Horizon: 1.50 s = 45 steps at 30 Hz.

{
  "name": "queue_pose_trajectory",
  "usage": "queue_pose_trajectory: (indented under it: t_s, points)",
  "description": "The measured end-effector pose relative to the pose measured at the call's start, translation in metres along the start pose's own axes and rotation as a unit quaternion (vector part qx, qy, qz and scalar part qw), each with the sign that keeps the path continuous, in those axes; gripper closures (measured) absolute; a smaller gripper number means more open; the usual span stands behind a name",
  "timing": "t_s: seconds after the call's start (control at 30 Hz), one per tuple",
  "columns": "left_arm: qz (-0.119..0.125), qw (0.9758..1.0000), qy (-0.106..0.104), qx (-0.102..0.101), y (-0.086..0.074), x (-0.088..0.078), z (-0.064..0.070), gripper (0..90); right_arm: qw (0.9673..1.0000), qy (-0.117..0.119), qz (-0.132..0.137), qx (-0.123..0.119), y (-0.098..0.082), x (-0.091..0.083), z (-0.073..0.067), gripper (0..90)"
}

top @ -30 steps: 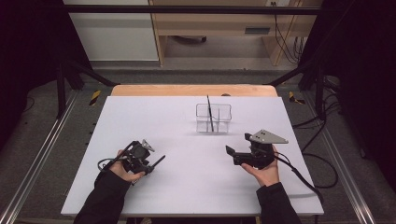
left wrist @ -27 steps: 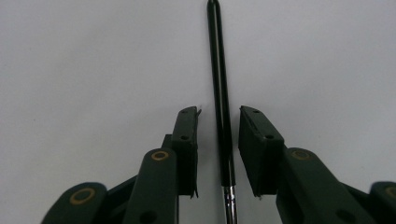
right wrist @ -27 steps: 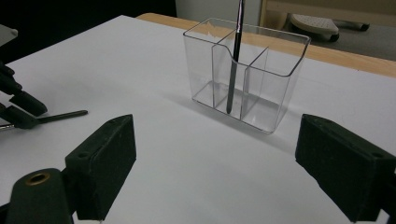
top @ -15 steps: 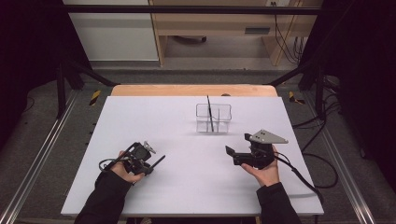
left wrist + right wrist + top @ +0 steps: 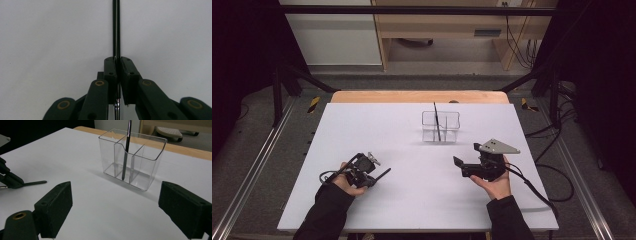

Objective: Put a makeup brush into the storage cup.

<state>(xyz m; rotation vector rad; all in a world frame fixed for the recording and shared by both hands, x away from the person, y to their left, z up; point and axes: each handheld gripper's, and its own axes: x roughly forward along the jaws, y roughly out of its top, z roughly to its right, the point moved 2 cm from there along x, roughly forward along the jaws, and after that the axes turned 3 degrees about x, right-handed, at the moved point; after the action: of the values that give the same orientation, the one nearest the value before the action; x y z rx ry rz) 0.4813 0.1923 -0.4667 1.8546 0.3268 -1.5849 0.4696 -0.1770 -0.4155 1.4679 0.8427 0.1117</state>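
On the left of the white bench the left hand-held gripper sits low at about seven o'clock, and its jaws have just been closing: they are now pinched narrow on a thin black pen. In the left gripper view the pen runs straight up between the two pads, its tip end passing down behind them, so the grip is part-way along the shaft with most of the length sticking out ahead. From above, that free end points toward two o'clock, roughly at the holder. I would guess it is held this way so the long end can be tipped up and lowered into a slot.

At the middle of the bench, around twelve o'clock and well apart from both hands, stands a clear holder with dividers. A second pen already stands in it, leaning in one of the middle compartments; the right gripper view shows its foot resting on the holder's floor against a divider. The compartments beside it look free.

On the right, at about five o'clock, the right hand-held gripper is held off the bench with its jaws wide and nothing between them. It faces the holder, which seems a sensible waiting pose: ready to steady the holder, I would judge, while the left brings its pen across
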Motion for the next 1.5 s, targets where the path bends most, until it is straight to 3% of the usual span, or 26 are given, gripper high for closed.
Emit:
queue_pose_trajectory:
  t_s: [0.4,0.57,0.67,1.17,1.5]
  points:
    - [0.003,0.9999,0.001,0.015,0.000,-0.001,0.001,83.3,1.0000,0.000,-0.001,-0.002,0.000,0.000,0.000,12.5]
    - [0.025,0.9993,0.005,0.027,0.002,-0.009,0.006,83.3,1.0000,0.000,-0.001,-0.003,0.000,0.000,0.000,12.5]
    - [0.049,0.9983,0.006,0.032,0.004,-0.018,0.009,83.3,1.0000,0.001,-0.001,-0.003,0.000,0.000,0.000,12.5]
    - [0.092,0.9940,-0.005,0.058,0.008,-0.037,0.019,83.3,1.0000,0.000,-0.002,-0.006,0.002,-0.002,-0.001,11.9]
    - [0.136,0.9885,-0.004,0.066,0.012,-0.049,0.026,83.3,0.9998,0.003,-0.002,-0.021,0.009,-0.005,-0.006,11.7]
